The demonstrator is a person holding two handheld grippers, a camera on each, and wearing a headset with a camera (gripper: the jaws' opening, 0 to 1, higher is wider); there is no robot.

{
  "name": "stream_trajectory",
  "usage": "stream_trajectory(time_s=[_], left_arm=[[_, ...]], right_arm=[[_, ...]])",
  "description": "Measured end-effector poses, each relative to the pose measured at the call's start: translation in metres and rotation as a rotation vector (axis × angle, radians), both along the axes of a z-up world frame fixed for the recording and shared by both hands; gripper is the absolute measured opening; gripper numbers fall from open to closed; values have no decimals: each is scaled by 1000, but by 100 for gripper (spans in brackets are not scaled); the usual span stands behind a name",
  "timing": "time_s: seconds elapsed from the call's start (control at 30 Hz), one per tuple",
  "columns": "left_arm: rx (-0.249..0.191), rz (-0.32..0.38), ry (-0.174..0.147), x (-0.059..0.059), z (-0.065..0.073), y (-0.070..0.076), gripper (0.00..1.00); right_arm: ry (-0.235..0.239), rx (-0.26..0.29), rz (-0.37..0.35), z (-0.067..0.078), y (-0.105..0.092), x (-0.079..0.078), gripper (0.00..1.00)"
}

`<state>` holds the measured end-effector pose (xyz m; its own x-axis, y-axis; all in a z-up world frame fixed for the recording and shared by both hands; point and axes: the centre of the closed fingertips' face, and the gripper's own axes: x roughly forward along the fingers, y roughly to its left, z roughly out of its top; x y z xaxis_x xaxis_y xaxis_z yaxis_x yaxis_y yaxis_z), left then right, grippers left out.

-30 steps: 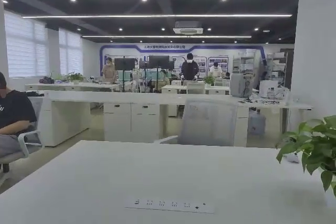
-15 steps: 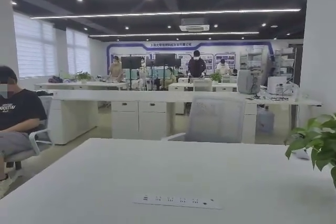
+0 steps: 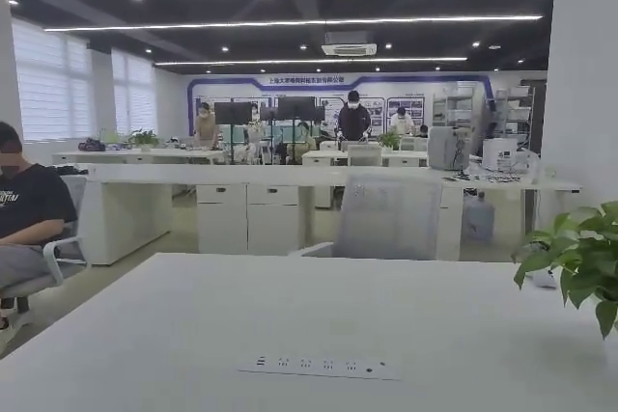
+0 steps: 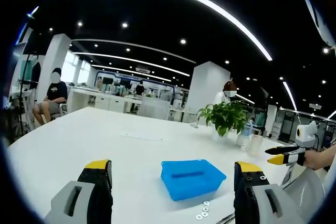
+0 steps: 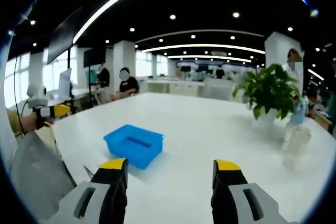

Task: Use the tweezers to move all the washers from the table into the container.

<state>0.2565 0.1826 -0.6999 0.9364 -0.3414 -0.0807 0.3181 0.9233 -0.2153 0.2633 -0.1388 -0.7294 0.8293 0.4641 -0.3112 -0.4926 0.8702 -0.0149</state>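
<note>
A blue rectangular container (image 4: 189,178) sits open-topped on the white table (image 4: 105,135). A few small metal washers (image 4: 202,212) lie just in front of it, toward the camera. The left gripper (image 4: 172,166) hovers above the table short of the container, jaws wide apart and holding nothing. In the right gripper view the same container (image 5: 134,144) lies ahead and to the left. The right gripper (image 5: 169,164) is open and holds nothing. A thin metal tip, probably the tweezers (image 5: 87,171), shows beside its left jaw. Each gripper appears at the edge of the other's view, the right gripper (image 4: 286,155) and the left gripper (image 5: 50,111).
A potted plant (image 5: 265,93) and clear bottles (image 5: 296,145) stand near the table's far side. In the head view a built-in power strip (image 3: 319,366) lies in the tabletop, with a plant (image 3: 579,258) at the right, a chair (image 3: 386,219) behind and a seated person (image 3: 24,209) at the left.
The head camera has shifted a little, so the room slides in the picture. Nothing on the table has visibly moved.
</note>
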Motion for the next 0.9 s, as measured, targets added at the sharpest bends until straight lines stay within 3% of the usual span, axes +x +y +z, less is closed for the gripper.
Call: stream_trajectory(time_s=[0.07, 0.1, 0.17, 0.23, 0.3, 0.33, 0.4, 0.53, 0.7, 0.9], left_arm=[[-15, -14, 3, -2, 6, 0, 99], [-28, -19, 2, -3, 11, 0, 99], [-36, -30, 2, -4, 21, 1, 99], [-41, -9, -73, -1, 44, 6, 99], [-44, 4, -83, 0, 56, 11, 99], [-68, -4, -87, 1, 61, 12, 99], [-106, -9, -68, 2, 62, 13, 99], [-73, -13, -74, 1, 60, 16, 99], [-66, -64, -34, 2, 55, 9, 99], [-57, -143, 3, -1, 48, -7, 99]], right_arm=[[33, 29, 10, 1, 3, -1, 63], [28, 33, 18, 3, 3, 1, 63], [15, 35, 41, 19, 12, -1, 64], [-8, 55, 53, 34, 23, 2, 63], [-20, 57, 76, 47, 33, 3, 63], [-23, 62, 87, 53, 39, 5, 64], [-33, 67, 119, 61, 50, 8, 65], [-51, 45, 167, 67, 57, 10, 62], [-54, 72, 200, 71, 67, 13, 59], [-41, 52, 230, 66, 76, 12, 55]])
